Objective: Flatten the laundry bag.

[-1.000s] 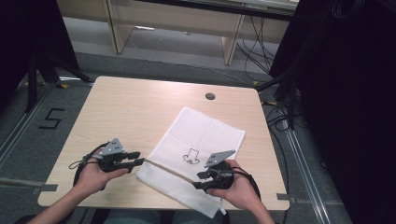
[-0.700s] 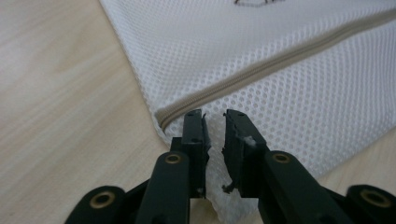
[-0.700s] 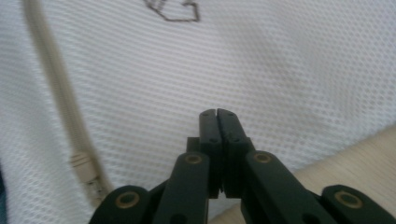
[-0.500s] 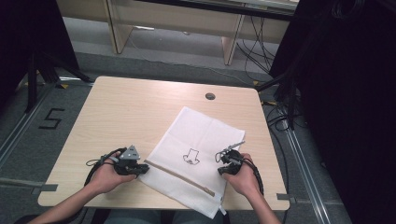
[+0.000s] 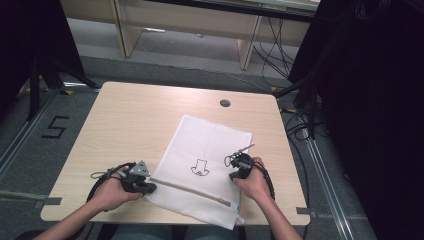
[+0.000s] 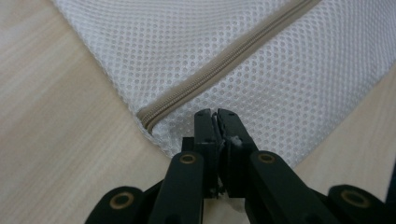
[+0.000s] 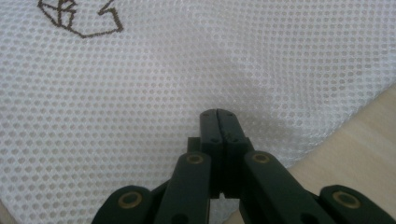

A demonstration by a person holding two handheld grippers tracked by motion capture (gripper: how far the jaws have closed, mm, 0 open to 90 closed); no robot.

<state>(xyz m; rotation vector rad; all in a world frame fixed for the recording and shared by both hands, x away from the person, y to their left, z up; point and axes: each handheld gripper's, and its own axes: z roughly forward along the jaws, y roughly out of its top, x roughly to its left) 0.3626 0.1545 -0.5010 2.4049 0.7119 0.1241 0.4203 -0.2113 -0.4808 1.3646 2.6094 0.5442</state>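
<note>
White mesh bag (image 5: 202, 172) lies on the wooden table's (image 5: 135, 117) near half, its edge at eight o'clock pinched in the left gripper (image 6: 217, 116) beside the tan zipper (image 6: 224, 63), while the right gripper's (image 7: 218, 113) jaws meet, pinching mesh at three o'clock.

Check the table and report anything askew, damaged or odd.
Nothing looks damaged or spilled. The white mesh bag lies skewed to the table edges, its near corner overhanging the front edge. The left gripper pinches the bag's edge beside the tan zipper.
</note>
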